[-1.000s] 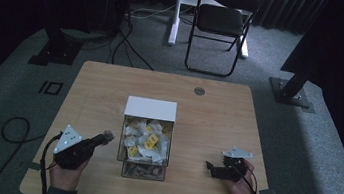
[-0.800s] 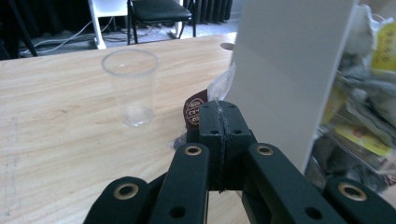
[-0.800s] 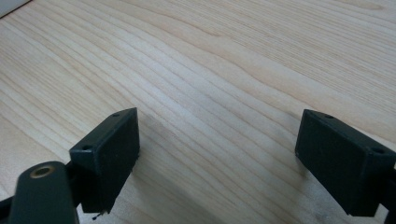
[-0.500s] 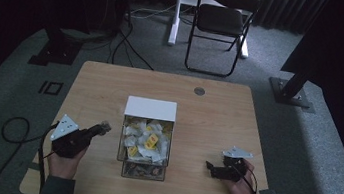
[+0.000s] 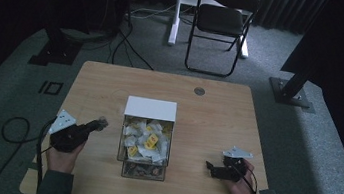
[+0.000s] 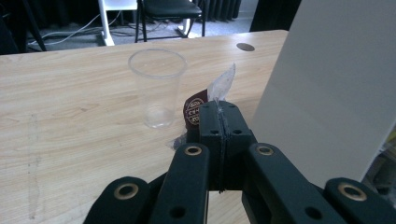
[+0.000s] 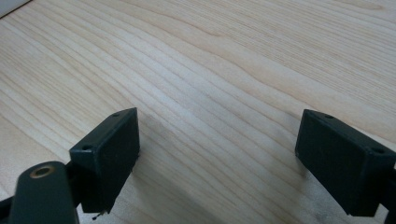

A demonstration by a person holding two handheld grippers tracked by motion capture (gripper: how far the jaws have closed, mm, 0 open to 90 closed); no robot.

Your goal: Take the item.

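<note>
At nine o'clock from the clear box [image 5: 146, 141], the left gripper [image 6: 219, 122] pinches a small packet [image 6: 205, 100], just beside a plastic cup [image 6: 158, 86]. At four o'clock, the right gripper [image 7: 217, 158] rests wide open over bare table [image 7: 233, 56].

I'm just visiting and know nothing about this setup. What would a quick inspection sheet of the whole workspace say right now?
Surface: wooden table, bare wood, a round hole near the far edge.
Job's things: clear box full of small packets, white lid raised; clear cup standing upright; one packet pinched.
Clutter: nothing seen.
Grippers: left gripper shut on the packet beside the cup; right gripper open, low over the wood.
Cables: one trails from the left gripper to the floor; more lie behind the table.
Surroundings: folding chair, grey carpet, dark curtains.
</note>
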